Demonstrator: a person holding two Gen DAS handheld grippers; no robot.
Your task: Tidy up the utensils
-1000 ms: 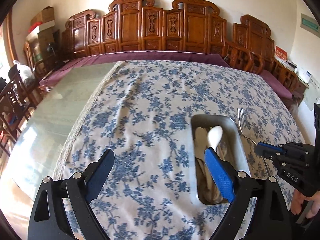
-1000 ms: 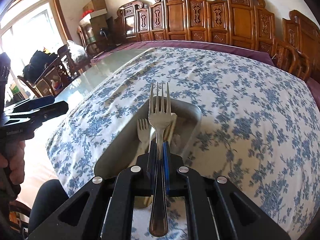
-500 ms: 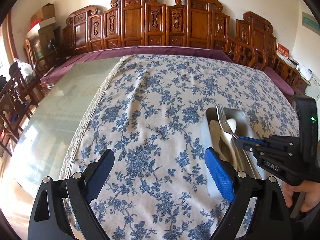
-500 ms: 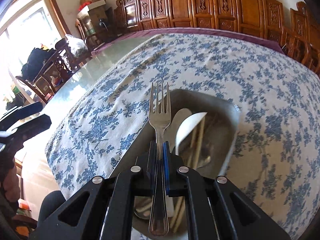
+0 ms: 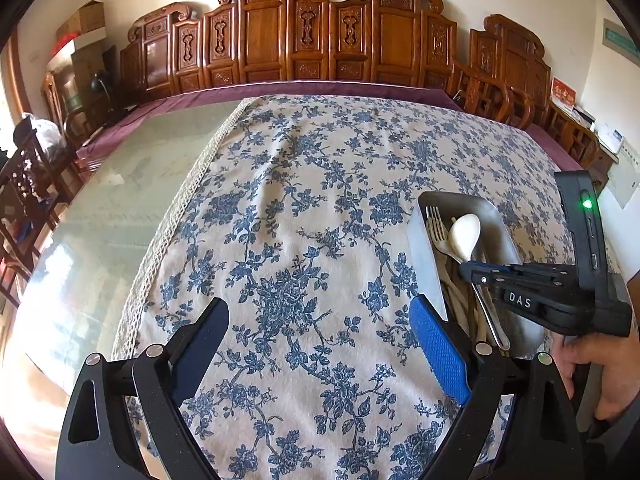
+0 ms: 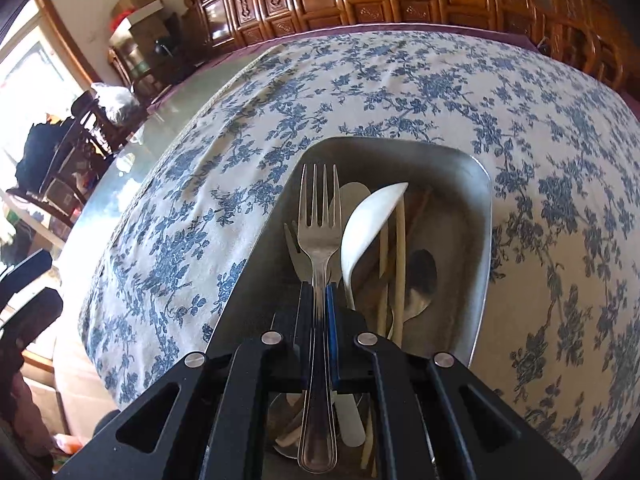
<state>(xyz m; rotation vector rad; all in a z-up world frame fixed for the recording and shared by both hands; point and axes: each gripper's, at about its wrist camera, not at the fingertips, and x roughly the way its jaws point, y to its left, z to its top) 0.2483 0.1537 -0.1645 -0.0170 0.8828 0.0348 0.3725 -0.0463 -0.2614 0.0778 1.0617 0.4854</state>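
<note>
A metal tray [image 6: 482, 240] sits on the blue floral tablecloth and holds a white spoon [image 6: 368, 216], chopsticks [image 6: 400, 264], a metal spoon and other cutlery. My right gripper [image 6: 319, 292] is shut on a steel fork [image 6: 319, 216] and holds it low over the tray's left side, tines pointing away. In the left wrist view the tray [image 5: 424, 248] is at the right, with the right gripper [image 5: 476, 272] and fork [image 5: 436, 228] over it. My left gripper [image 5: 320, 340] is open and empty above the cloth, left of the tray.
The tablecloth [image 5: 304, 200] covers most of a glass-topped table [image 5: 120, 200]. Carved wooden chairs [image 5: 320, 40] line the far side. More chairs and boxes stand at the left. A hand [image 5: 600, 368] holds the right gripper.
My right gripper has carried the fork forward and down from beside the tray to low inside it. The left gripper has stayed open and nearly still.
</note>
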